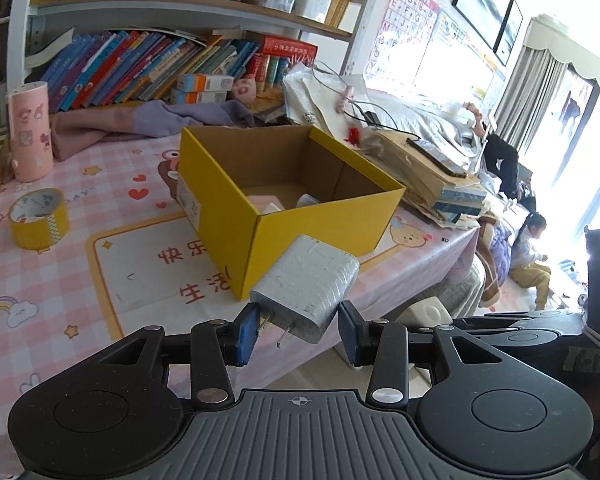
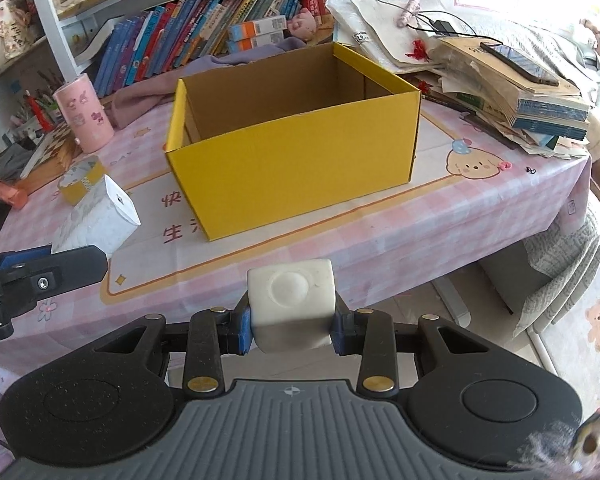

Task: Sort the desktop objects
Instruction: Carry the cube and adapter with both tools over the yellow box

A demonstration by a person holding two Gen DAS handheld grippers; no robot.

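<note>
Pink checked tabletop (image 2: 380,236) by crowded bookshelves (image 1: 140,68), yellow box (image 2: 296,152) at centre, tape roll (image 1: 40,220) nearby, left tool (image 1: 298,332) holding a charger (image 1: 308,284) loosely, right tool (image 2: 292,326) clamping a white cube (image 2: 290,300) before the box

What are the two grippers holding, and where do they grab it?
The left gripper holds a grey wall charger by the sides of its plug end. The right gripper squeezes a white cube by its left and right sides.

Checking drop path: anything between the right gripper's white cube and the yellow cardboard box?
Nothing: right wrist view shows only bare pink checked tablecloth between white cube and yellow cardboard box.
</note>
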